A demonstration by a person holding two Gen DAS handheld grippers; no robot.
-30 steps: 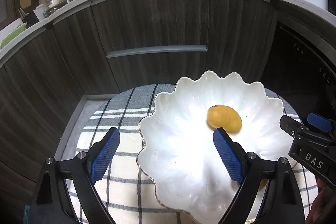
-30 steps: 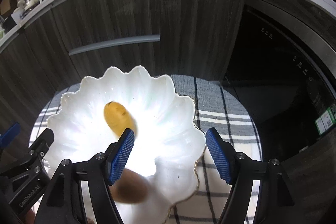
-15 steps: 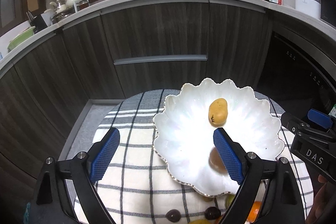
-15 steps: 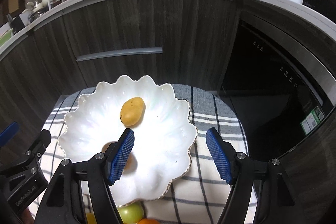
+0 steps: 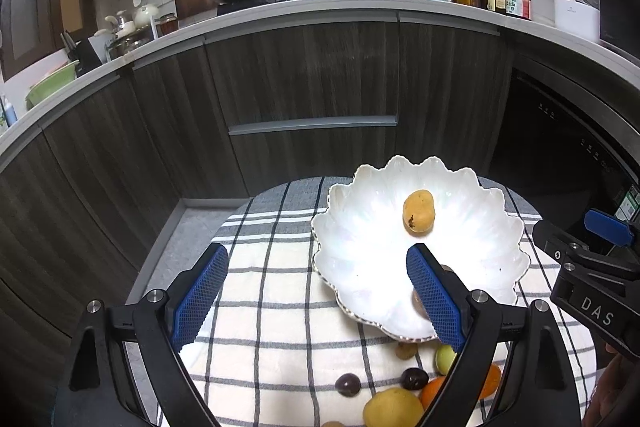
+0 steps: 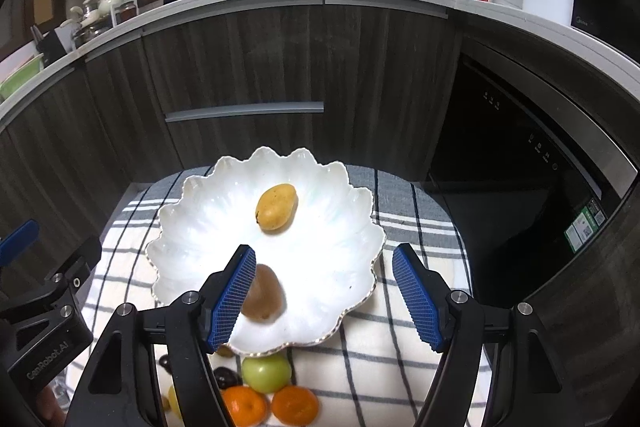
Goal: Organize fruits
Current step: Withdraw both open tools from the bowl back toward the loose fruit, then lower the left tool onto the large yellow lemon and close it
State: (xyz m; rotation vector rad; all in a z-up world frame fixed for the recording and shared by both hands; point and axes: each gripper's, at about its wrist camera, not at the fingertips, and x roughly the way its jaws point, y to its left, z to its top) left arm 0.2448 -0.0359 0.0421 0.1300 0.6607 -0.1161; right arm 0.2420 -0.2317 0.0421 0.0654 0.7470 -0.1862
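White scalloped dish (image 6: 352,227) on a checked cloth (image 5: 272,291) over the bench, holding a yellow mango (image 6: 276,207) and a brown kiwi (image 6: 264,293) partly hidden by a tool finger. Loose near its front rim: green fruit (image 6: 266,373), two oranges (image 6: 294,405), dark plums (image 5: 347,383). Left tool (image 5: 316,291) and right tool (image 6: 324,297) both hang apart and empty above the dish; dark cabinets (image 5: 304,79) behind.

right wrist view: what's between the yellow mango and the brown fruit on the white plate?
Nothing. In the right wrist view only bare glossy white plate shows between the yellow mango and the brown fruit; the two lie apart.
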